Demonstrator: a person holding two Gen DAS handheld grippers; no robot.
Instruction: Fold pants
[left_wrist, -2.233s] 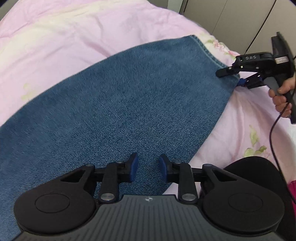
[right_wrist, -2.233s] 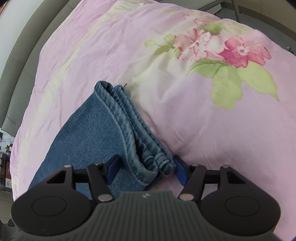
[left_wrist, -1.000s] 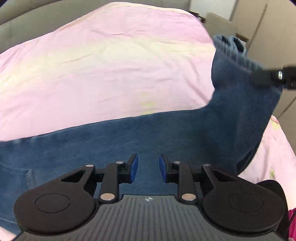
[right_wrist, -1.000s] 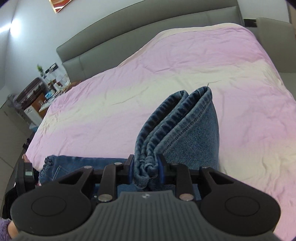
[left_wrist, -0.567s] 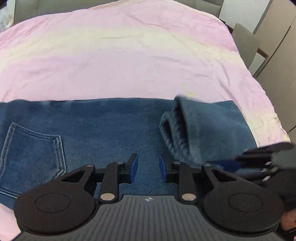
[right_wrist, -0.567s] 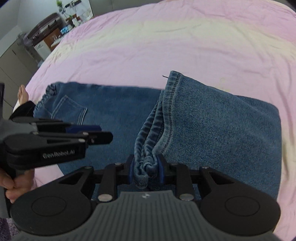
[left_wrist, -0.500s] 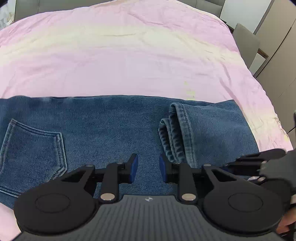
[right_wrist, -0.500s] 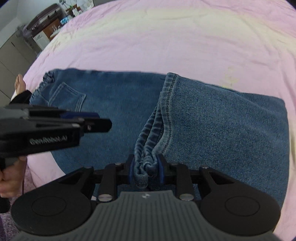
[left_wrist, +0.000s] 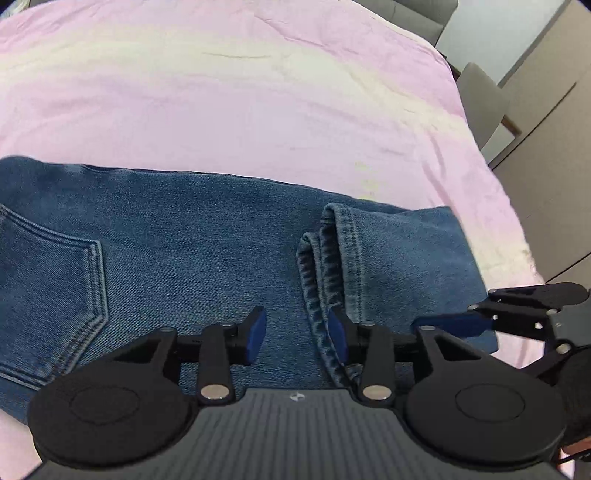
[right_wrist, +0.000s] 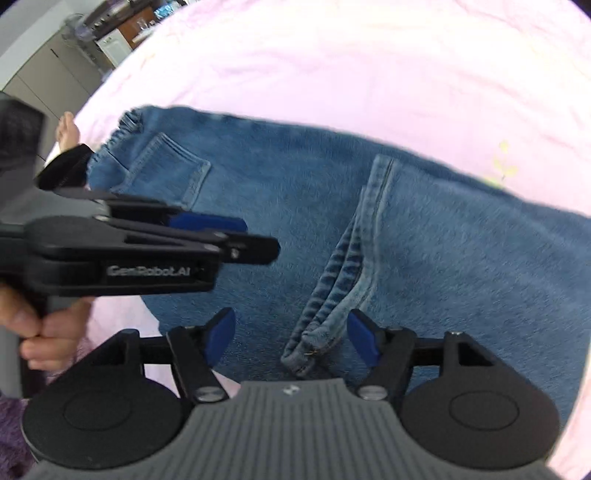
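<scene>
Blue jeans (left_wrist: 192, 251) lie across the pink bedspread (left_wrist: 229, 96), back pocket (left_wrist: 55, 284) to the left. The leg ends are folded over onto the upper part, and their bunched hem (left_wrist: 332, 251) runs toward me. My left gripper (left_wrist: 295, 334) hovers over the denim; its jaws are opening, and the hem's edge lies just inside the right pad without being pressed. In the right wrist view the hem end (right_wrist: 314, 339) lies loose between the pads of my right gripper (right_wrist: 291, 336), whose jaws are opening. The left gripper (right_wrist: 255, 236) shows there too, the right gripper (left_wrist: 476, 314) at the left view's right edge.
A hand (right_wrist: 44, 325) holds the left gripper's handle, and a bare foot (right_wrist: 68, 125) shows beyond the bed's edge. A grey chair (left_wrist: 484, 103) and beige cupboards (left_wrist: 554, 155) stand past the bed's far right corner. Cluttered furniture (right_wrist: 110, 33) is at the upper left.
The right gripper carried the leg ends over onto the upper jeans, sank, then let go of the hem, which now lies loose. Both grippers' jaws have widened.
</scene>
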